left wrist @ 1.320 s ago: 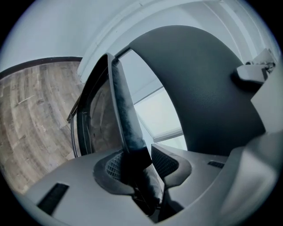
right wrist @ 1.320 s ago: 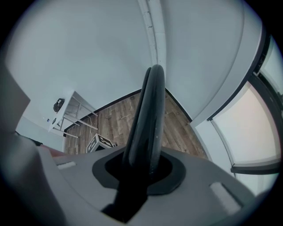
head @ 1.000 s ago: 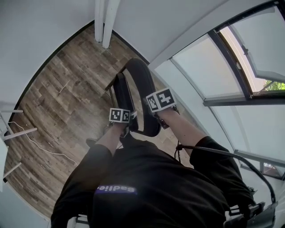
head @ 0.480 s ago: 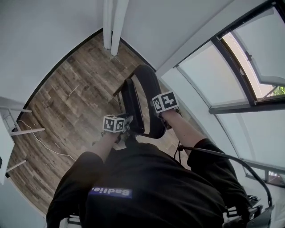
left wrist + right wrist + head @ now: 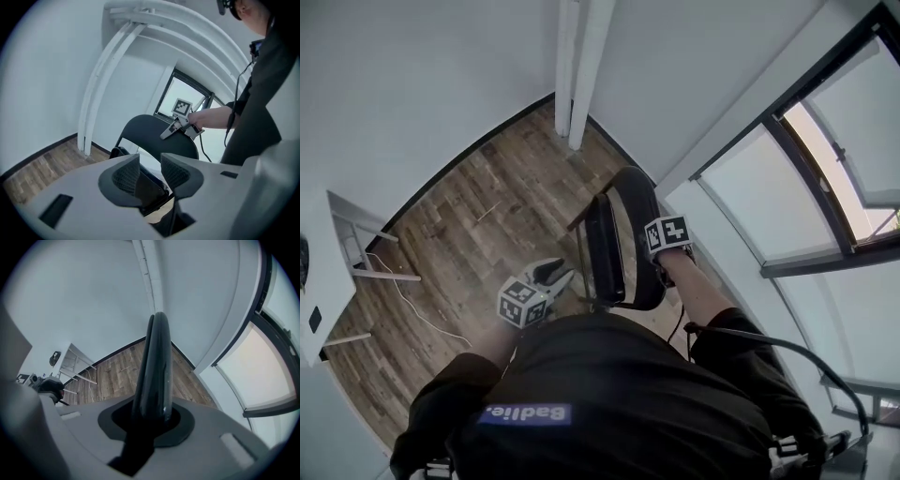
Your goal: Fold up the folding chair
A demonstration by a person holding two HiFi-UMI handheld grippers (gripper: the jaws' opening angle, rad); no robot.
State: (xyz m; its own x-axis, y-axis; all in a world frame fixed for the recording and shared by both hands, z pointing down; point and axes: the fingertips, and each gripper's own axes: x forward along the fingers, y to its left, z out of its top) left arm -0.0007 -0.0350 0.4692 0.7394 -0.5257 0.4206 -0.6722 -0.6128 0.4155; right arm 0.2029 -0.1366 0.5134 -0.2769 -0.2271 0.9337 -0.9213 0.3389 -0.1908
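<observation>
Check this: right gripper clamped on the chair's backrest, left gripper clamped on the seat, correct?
No: the left gripper is open, off the seat, holding nothing, as the left gripper view shows. The right gripper is clamped on the backrest.

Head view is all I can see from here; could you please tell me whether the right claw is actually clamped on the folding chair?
Observer: Yes. The right gripper view shows the right claw shut on the rim of the black backrest, gripped edge-on.
Operator: Thank you. Does the left claw hold anything?
Observer: No. In the left gripper view the left claw has its jaws apart, with nothing touching the pads. The chair's seat lies beyond them.
</observation>
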